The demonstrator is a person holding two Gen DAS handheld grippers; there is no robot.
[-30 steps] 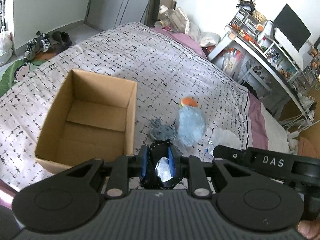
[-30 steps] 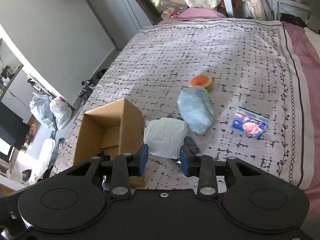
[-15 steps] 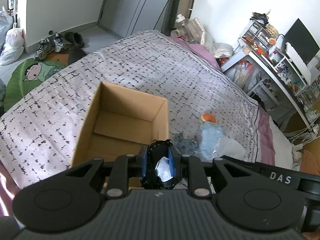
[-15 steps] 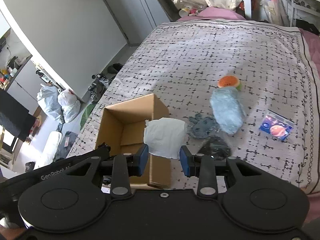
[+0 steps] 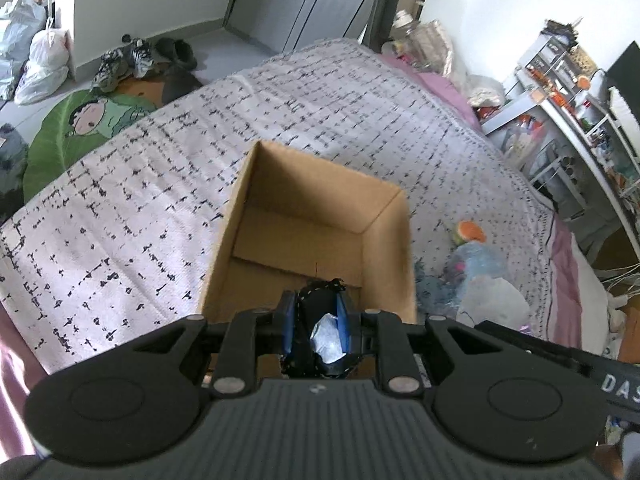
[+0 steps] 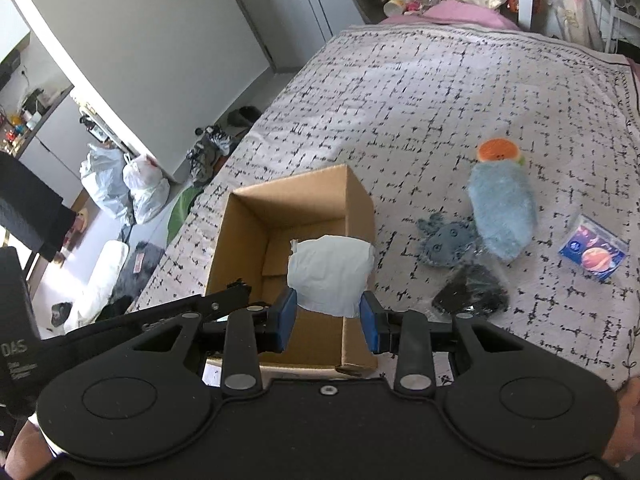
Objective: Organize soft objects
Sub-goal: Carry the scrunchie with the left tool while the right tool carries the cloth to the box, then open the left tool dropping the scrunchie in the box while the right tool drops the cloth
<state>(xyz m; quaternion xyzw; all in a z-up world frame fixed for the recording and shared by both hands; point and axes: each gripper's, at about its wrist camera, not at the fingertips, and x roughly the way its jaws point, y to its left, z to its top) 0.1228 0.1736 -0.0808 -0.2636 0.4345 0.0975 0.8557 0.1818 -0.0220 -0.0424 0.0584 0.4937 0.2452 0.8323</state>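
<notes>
Bedding with a black grid print filled both views, the cardboard box (image 6: 280, 240) at centre. At lower centre of its view the left gripper (image 5: 316, 330) was clenched on a black pouch (image 5: 318, 320); the right gripper (image 6: 328, 320) pinched a white bundle (image 6: 330, 274) (over the box's right wall). Letting go early could drop it outside.

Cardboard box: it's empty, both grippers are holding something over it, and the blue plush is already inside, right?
Not quite. The blue plush lies on the bedspread beside the cardboard box, not inside, as the right wrist view shows. The rest holds: left gripper grips a black bundle, right gripper a white cloth.
</notes>
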